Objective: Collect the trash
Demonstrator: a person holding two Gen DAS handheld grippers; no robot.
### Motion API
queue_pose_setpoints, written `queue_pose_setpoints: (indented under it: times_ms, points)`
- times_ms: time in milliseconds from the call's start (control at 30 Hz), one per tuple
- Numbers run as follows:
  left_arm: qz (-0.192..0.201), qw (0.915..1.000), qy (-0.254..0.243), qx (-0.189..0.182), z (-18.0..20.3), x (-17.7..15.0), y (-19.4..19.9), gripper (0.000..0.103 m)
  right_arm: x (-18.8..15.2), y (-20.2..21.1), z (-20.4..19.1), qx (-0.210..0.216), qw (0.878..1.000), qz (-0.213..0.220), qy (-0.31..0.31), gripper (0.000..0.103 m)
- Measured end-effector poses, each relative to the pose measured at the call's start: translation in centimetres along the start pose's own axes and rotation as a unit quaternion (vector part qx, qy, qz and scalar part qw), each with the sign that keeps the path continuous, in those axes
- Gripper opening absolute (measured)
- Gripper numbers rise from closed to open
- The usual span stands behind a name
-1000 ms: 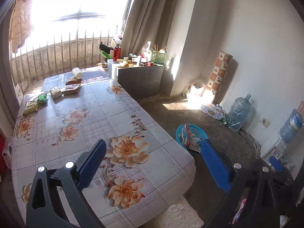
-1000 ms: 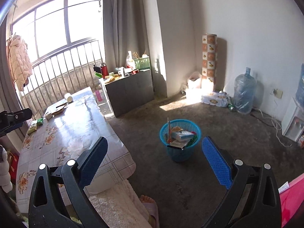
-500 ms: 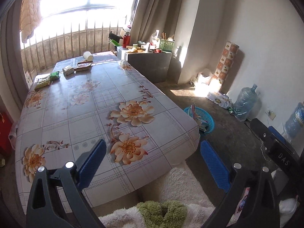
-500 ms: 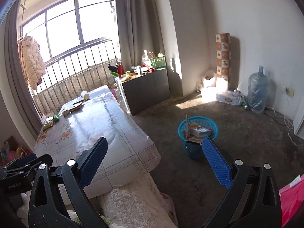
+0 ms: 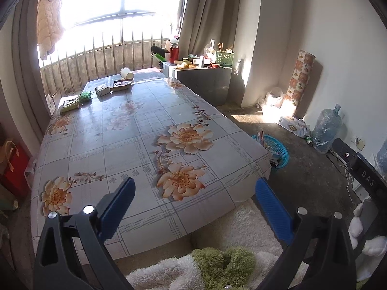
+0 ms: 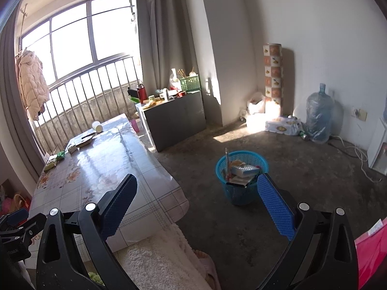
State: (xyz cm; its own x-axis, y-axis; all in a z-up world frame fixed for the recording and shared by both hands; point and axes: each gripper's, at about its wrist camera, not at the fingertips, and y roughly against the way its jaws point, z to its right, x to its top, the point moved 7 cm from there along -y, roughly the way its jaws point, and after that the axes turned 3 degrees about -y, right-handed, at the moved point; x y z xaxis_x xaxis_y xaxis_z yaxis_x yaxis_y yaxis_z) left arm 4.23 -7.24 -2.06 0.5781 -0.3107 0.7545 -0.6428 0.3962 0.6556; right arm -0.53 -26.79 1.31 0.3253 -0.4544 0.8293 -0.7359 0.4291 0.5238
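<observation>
Trash lies at the far end of the floral table (image 5: pixel 145 145): a tipped paper cup (image 5: pixel 126 72), a brown wrapper (image 5: pixel 121 85), a small packet (image 5: pixel 102 90) and green snack bags (image 5: pixel 70 104). The same cup (image 6: pixel 97 126) and bags (image 6: pixel 52 162) show in the right wrist view. A blue basket (image 6: pixel 241 178) holding boxes and papers stands on the floor right of the table; it also shows in the left wrist view (image 5: pixel 277 151). My left gripper (image 5: pixel 193 205) is open and empty over the table's near edge. My right gripper (image 6: pixel 196 203) is open and empty, near the basket.
A grey cabinet (image 6: pixel 176 118) with clutter stands by the curtain. A water jug (image 6: pixel 318 113), a patterned column (image 6: pixel 272 75) and bags line the far wall. A fluffy white cover (image 6: pixel 157 261) lies below the grippers. Window bars (image 5: pixel 96 58) run behind the table.
Both grippers have pulled back and up from the table and basket. The left view now takes in the whole table and the fluffy cover. Both stay open.
</observation>
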Motion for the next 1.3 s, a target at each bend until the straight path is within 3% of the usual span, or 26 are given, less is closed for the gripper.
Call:
queue_pose_setpoints:
  times_ms: [400,667,833,1000,1300]
  points:
    - [-0.057,0.9982,0.000,0.019,-0.3,-0.4,-3.8,0.097,0.1,-0.5,0.2,-0.007,1.000,-0.003,0.012,0.096]
    - [-0.010,0.9988,0.031,0.037,-0.8,4.1,-4.8,0.097,1.2,-0.9,-0.1,-0.018,0.998,-0.009,0.052,0.096]
    - [-0.020,0.9965,0.057,0.058,-0.2,5.3,-5.4,0.097,0.5,-2.5,-0.3,-0.033,0.993,-0.070,0.084,0.096]
    - [-0.067,0.9927,0.066,0.074,0.0,3.0,-6.2,0.097,-2.0,-4.1,-0.2,-0.035,0.985,-0.139,0.095,0.095]
    - [-0.095,0.9889,0.068,0.092,-1.0,1.4,-6.4,0.097,-3.2,-4.5,-0.9,-0.046,0.974,-0.171,0.139,0.095]
